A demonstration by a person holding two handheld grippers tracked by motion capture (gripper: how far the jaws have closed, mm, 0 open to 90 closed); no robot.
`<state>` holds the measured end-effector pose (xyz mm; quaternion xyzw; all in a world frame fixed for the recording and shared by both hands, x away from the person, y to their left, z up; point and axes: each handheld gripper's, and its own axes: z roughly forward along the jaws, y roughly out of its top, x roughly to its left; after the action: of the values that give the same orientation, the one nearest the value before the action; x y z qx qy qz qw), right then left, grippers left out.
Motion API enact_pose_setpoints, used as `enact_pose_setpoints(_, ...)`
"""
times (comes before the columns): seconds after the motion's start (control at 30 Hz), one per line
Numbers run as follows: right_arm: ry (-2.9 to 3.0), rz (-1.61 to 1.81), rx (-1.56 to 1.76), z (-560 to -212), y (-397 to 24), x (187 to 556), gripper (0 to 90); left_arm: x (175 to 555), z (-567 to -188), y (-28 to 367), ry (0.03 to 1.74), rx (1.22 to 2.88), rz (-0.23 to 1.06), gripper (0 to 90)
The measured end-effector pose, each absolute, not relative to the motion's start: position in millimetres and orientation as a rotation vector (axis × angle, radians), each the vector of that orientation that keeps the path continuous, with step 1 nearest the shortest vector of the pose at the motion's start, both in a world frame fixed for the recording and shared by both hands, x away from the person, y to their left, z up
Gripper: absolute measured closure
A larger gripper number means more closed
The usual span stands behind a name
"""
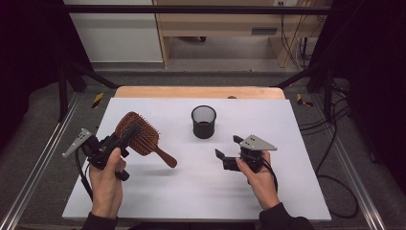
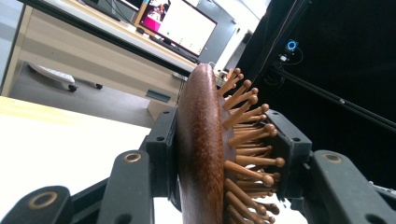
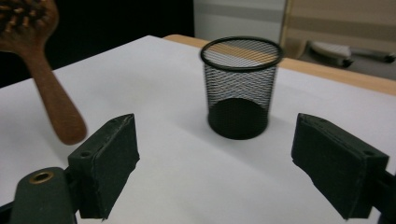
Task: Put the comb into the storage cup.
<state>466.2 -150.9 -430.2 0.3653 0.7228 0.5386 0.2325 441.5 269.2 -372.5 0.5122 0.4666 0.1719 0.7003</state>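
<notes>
Hairbrush head clamped in left gripper, raised.

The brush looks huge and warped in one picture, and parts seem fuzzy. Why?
In the left gripper view the hairbrush sits right against the lens, so it bulges and its near edge softens, while the white table glares. In the right gripper view the mesh cup is fairly sharp and the brush handle nearer the camera is blurred. The high view is evenly lit, with soft shadows under the brush.

Only the mesh cup interrupts the bare white table.
</notes>
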Motion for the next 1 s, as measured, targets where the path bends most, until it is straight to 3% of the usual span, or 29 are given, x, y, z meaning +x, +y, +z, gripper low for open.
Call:
enact_pose_setpoints(0.23, 1.902, 1.436, 1.028, -433.6, -177.3, 464.9, 15.8, 441.0, -371.8, 270.4, 1.038, 1.134, 0.392, 51.9)
enact_pose_setpoints(0.47, 1.873, 1.416, 1.038, -434.2, -202.6, 447.0, 7.4, 441.8, -372.6, 275.5, 1.041, 1.126, 0.375, 51.7)
enact_pose_setpoints(0.63, 1.844, 1.393, 1.019, -438.7, -220.9, 433.5, 7.1, 441.0, -371.5, 273.7, 1.033, 1.13, 0.376, 51.8)
enact_pose_setpoints(1.0, 1.855, 1.386, 0.999, -443.4, -221.5, 436.7, 7.3, 435.4, -352.4, 267.5, 0.985, 1.133, 0.365, 51.7)
